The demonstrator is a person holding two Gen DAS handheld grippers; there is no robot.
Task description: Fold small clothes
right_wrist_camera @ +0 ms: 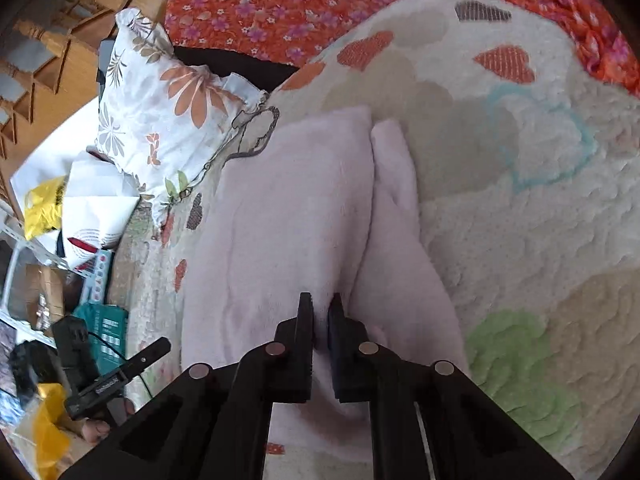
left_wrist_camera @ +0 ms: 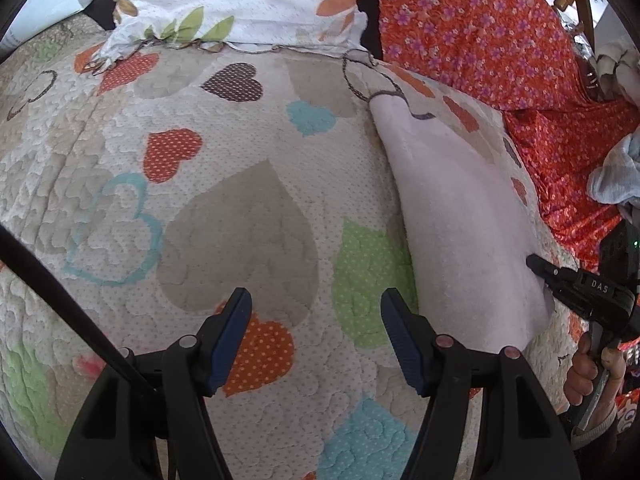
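Spread across the bed, a quilt (left_wrist_camera: 240, 208) printed with hearts is serving as the folding surface, with an orange flowered sheet (left_wrist_camera: 480, 28) lying beyond it. On the quilt's right part a pale pink garment (right_wrist_camera: 288, 216) is lying, already doubled lengthwise by the look of it, one narrower flap resting alongside the wider panel. The right gripper (right_wrist_camera: 320, 308) is pinching the near edge of that garment, its fingers nearly closed with a fold of fleece between them. The left gripper (left_wrist_camera: 316, 308) is hanging spread wide over bare quilt just beside the garment, gripping nothing. Judging from this, the first fold is done and at least one crosswise fold is remaining, plus setting the piece aside. A flowered pillow (right_wrist_camera: 168, 92) is sitting at the far end of the garment, touching the quilt's edge, and may be crowding any fold made toward it. Crumpled grey cloth (left_wrist_camera: 616, 176) is waiting on the sheet.
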